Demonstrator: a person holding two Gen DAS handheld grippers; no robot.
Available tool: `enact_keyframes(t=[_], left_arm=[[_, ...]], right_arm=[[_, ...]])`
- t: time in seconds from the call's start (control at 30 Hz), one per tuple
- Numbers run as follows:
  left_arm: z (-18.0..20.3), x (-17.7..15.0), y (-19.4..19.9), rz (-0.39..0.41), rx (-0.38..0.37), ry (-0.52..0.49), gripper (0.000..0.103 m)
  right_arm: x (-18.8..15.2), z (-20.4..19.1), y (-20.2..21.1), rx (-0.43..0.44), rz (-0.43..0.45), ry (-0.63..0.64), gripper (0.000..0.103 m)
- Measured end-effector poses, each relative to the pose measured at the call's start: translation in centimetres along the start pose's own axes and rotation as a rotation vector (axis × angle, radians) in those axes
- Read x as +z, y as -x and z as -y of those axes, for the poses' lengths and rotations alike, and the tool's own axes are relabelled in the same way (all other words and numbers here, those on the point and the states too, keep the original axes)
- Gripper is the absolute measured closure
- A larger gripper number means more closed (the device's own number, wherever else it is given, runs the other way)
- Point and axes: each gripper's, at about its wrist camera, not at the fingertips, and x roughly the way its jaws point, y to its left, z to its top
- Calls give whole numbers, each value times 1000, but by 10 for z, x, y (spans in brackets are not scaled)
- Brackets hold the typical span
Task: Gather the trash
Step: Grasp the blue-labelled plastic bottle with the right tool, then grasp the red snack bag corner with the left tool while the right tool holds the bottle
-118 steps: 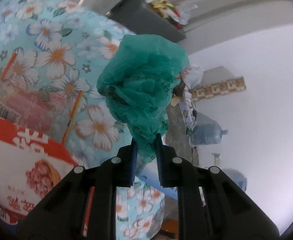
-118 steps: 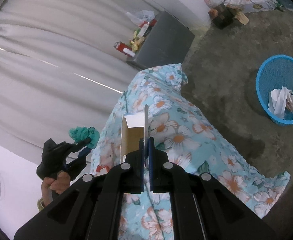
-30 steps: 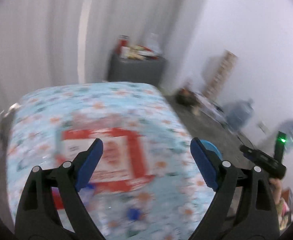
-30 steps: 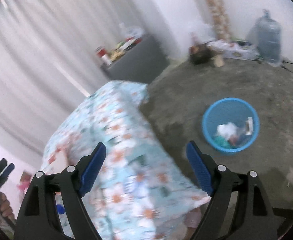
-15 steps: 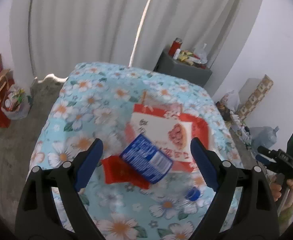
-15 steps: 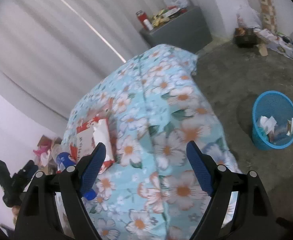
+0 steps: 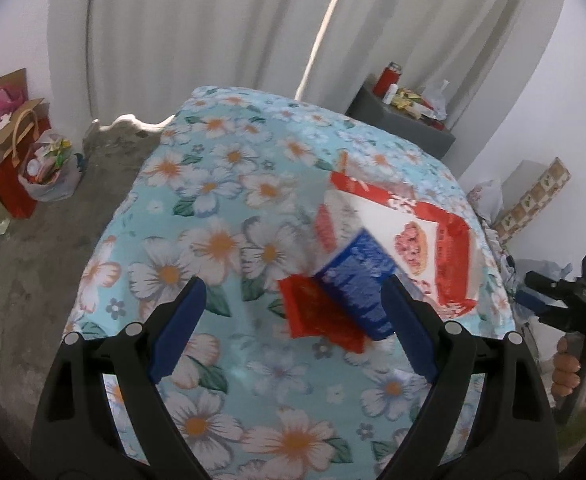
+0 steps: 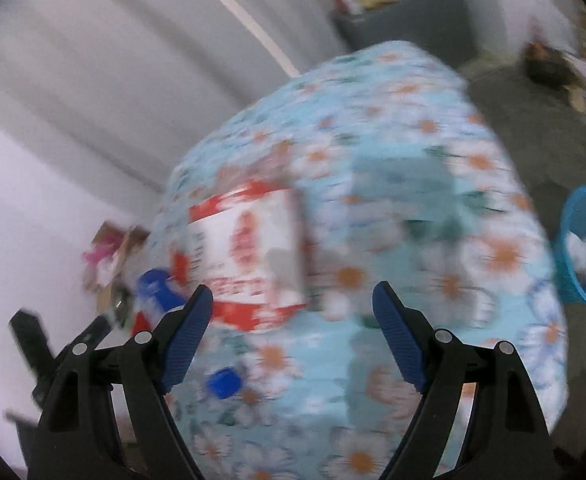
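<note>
2 wide-spread blue pads frame the left wrist view: the left gripper (image 7: pixel 295 322) is open and holds nothing, poised above the flowered tablecloth (image 7: pixel 213 208). Taking the red-and-white packet (image 7: pixel 405 236) as landmark, it lies flat on the cloth with a pink picture on its white middle and red borders. A blue wrapper (image 7: pixel 357 280) with white print lies against its near left corner, tilted, and overlaps a red wrapper (image 7: pixel 313 312) just nearer the camera. The blue wrapper's right end sits close to the gripper's right pad; touching or not, I cannot tell. Well to the right of the packet, a hand (image 7: pixel 573 364) holds the right gripper (image 7: pixel 541 300) past the cloth's edge. Half a second earlier the packet and wrappers lay centred between the pads; now they sit toward the right pad and look larger.

In the right wrist view, much blurred, the right gripper (image 8: pixel 293 334) is also open and empty. The packet (image 8: pixel 249 256) shows just beyond the left pad. To its lower left lies the blue wrapper (image 8: pixel 155 288), and below it, nearer the camera, a small blue cap (image 8: pixel 223 382). Far right of the packet, on the floor, stands a blue basket (image 8: pixel 585 252) with white scraps inside. Half a second earlier the packet sat far to the left in this view; now it lies close ahead, and the basket has slid to the picture's edge.
</note>
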Motion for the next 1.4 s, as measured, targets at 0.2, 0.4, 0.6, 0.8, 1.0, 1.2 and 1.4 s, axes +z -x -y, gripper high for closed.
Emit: enact_keyframes(t=[0.2, 0.4, 0.6, 0.8, 1.0, 1.2, 1.4], left_arm=[[-17, 3, -4, -5, 44, 24, 18], [-28, 0, 1, 11, 71, 46, 18], [-41, -7, 4, 5, 105, 67, 18], [-47, -10, 2, -1, 102, 82, 18], [-42, -13, -9, -32, 28, 83, 18], [-29, -21, -29, -91, -115, 97, 19], [-25, -30, -59, -167, -149, 139, 42]], right_arm=[[4, -94, -47, 109, -120, 312, 23], [6, -153, -121, 110, -280, 489, 23], [-2, -175, -176, 42, -420, 595, 25], [-1, -157, -172, 65, -424, 530, 40], [5, -120, -128, 93, -338, 391, 42], [-3, -87, -86, 100, -269, 281, 43], [-15, -51, -35, 146, -163, 153, 43]])
